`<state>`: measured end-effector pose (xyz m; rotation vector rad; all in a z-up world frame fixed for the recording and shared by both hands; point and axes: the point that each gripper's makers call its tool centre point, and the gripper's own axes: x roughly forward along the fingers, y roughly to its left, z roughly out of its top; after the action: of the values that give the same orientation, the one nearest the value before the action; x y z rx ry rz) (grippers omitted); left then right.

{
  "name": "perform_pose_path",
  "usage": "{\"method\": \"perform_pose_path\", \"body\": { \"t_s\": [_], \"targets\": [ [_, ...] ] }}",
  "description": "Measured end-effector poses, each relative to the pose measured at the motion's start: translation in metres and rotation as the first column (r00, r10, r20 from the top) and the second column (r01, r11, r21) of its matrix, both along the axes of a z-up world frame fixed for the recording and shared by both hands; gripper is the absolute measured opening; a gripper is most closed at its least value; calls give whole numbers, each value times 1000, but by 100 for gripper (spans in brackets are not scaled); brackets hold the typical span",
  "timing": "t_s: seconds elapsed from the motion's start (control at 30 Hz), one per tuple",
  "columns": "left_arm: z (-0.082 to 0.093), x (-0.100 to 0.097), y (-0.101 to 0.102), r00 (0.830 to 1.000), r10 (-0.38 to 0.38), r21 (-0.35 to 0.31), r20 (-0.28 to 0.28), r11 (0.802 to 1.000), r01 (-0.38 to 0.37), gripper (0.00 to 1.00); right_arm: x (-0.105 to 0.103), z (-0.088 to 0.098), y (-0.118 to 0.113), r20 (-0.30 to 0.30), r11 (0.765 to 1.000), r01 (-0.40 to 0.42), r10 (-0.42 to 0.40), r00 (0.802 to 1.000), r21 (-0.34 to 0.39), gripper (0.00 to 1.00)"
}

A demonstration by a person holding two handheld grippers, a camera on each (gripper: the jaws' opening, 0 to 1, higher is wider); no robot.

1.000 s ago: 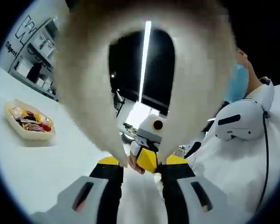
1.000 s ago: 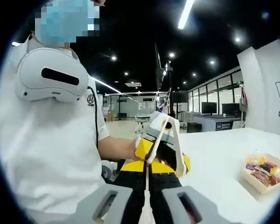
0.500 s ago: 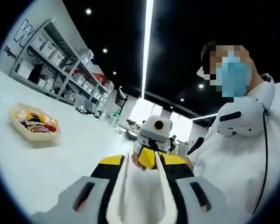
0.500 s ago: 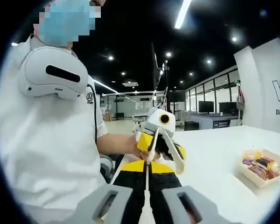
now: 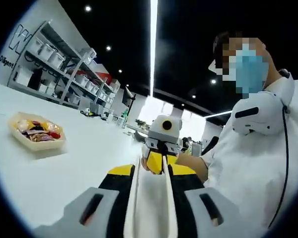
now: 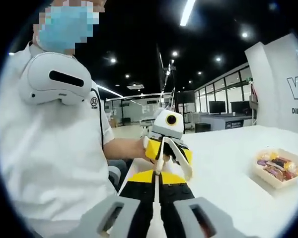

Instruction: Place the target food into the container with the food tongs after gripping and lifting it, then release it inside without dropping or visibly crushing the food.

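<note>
So in the left gripper view, the left gripper (image 5: 150,171) has its jaws pinching the white tongs (image 5: 150,208), which point at the right gripper (image 5: 160,148); the tray (image 5: 21,140) of food (image 5: 38,131) sits far left on the table (image 5: 79,163). Right gripper view: right gripper (image 6: 157,174), jaws pressed together, tray (image 6: 268,178) at the right.

White food tongs (image 5: 150,198) sit pinched between the left gripper's jaws, arms nearly together and raised off the table (image 5: 64,168). A shallow cream container (image 5: 37,134) of mixed wrapped snacks (image 6: 274,166) rests flat on the white table, well apart.
</note>
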<state>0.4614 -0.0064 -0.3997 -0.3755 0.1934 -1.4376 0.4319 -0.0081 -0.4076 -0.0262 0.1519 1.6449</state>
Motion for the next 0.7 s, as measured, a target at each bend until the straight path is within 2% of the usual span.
{"method": "perform_pose_path", "body": {
  "t_s": [0.17,0.3,0.7],
  "targets": [
    [-2,3,-2,1000,3,9,7,1000,-3,24,1,4,-1,-21,1000,2,-2,1000,15,4],
    [-3,1,-4,1000,-6,16,13,1000,6,24,4,3,-1,-17,1000,3,-3,1000,10,0],
    [-11,0,-6,999,-15,57,45,998,13,25,2,-1,3,2,1000,-13,13,1000,-6,0]
  ]
}}
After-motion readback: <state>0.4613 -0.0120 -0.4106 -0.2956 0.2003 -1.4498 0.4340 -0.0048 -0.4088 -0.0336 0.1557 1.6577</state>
